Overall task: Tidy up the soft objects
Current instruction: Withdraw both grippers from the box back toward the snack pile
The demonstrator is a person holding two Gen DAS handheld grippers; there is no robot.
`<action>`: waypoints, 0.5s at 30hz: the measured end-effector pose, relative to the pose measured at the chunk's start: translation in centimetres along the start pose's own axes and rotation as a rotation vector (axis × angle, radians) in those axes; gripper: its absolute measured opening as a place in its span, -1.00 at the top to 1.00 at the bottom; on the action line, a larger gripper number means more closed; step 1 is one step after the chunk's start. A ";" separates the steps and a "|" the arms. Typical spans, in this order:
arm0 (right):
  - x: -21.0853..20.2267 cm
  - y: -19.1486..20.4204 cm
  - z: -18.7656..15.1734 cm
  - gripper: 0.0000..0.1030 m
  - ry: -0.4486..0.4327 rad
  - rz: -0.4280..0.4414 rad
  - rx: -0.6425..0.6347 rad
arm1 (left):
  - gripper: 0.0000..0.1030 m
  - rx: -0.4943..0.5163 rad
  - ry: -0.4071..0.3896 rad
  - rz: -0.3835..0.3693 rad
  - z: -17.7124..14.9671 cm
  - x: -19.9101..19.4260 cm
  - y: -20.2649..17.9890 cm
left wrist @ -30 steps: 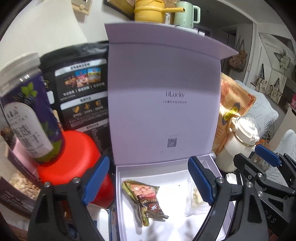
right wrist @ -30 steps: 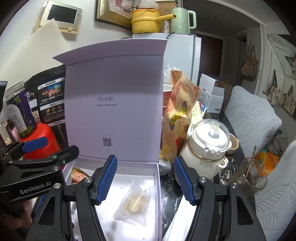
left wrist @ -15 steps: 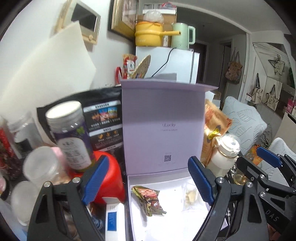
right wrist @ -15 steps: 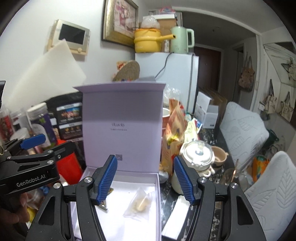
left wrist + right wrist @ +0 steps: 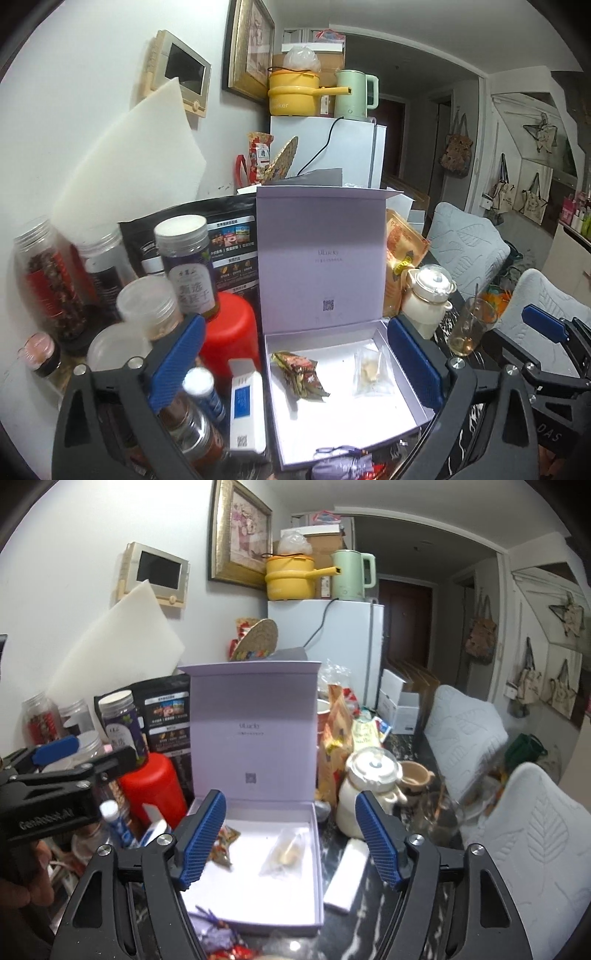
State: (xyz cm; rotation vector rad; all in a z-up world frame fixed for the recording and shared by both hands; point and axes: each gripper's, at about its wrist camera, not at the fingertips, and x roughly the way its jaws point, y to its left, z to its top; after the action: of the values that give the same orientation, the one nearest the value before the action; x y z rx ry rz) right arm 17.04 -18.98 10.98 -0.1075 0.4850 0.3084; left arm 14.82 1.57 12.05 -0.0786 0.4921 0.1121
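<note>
Both grippers had drawn back from the open box (image 5: 343, 413) within a second, widening the view. From left: jars (image 5: 186, 266) and a red container (image 5: 229, 332) crowded the surface beside the box, where a snack packet (image 5: 299, 374) and a clear sachet (image 5: 369, 369) lay apart. The left gripper (image 5: 295, 365) and right gripper (image 5: 291, 842) hung above, jaws wide apart and empty. A purple pouch (image 5: 218, 936) lay at the near rim, likely next; reaching it called for dipping low. A white teapot (image 5: 369, 782) and a glass (image 5: 472, 325) hemmed the right side.
</note>
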 end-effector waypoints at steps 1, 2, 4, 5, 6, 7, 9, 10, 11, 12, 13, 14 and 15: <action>-0.6 0.0 -0.4 -0.49 0.002 -0.004 0.002 | -0.95 0.006 0.004 -0.001 -0.2 -0.3 0.0; -0.9 0.0 -0.6 -0.50 0.004 -0.006 0.003 | -0.95 0.014 0.006 -0.003 -0.5 -0.6 0.0; -1.9 0.1 -1.3 -0.50 0.012 -0.022 0.007 | -0.95 0.028 -0.004 -0.012 -1.2 -1.6 0.1; -2.4 0.1 -1.7 -0.51 0.013 -0.030 0.008 | -0.95 0.032 -0.006 -0.013 -1.5 -2.0 0.2; -2.8 0.2 -2.0 -0.53 0.013 -0.035 0.009 | -0.95 0.041 -0.005 -0.013 -1.9 -2.4 0.3; -3.4 0.3 -2.5 -0.53 0.013 -0.042 0.011 | -0.95 0.050 -0.003 -0.018 -2.4 -2.8 0.3; -4.3 0.3 -3.2 -0.54 0.016 -0.048 0.019 | -0.95 0.060 0.003 -0.026 -3.2 -3.4 0.3; -4.7 0.4 -3.6 -0.55 0.020 -0.051 0.024 | -0.95 0.064 0.008 -0.029 -3.6 -3.6 0.3; -5.1 0.6 -4.0 -0.55 0.024 -0.054 0.027 | -0.95 0.067 0.011 -0.032 -3.9 -3.9 0.3; -5.3 0.7 -4.3 -0.55 0.027 -0.057 0.028 | -0.95 0.070 0.014 -0.036 -4.3 -4.1 0.3; -5.7 0.9 -4.8 -0.55 0.033 -0.061 0.028 | -0.95 0.073 0.016 -0.045 -4.8 -4.5 0.4; -5.9 1.0 -5.1 -0.55 0.036 -0.063 0.029 | -0.95 0.075 0.012 -0.056 -5.1 -4.9 0.4; -6.2 1.2 -5.5 -0.55 0.039 -0.064 0.032 | -0.95 0.078 0.007 -0.068 -5.7 -5.4 0.4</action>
State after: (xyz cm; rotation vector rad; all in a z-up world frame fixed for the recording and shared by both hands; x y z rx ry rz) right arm 9.02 -20.43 9.07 -0.0980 0.5241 0.2363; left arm 7.42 0.93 9.60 -0.0195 0.4994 0.0265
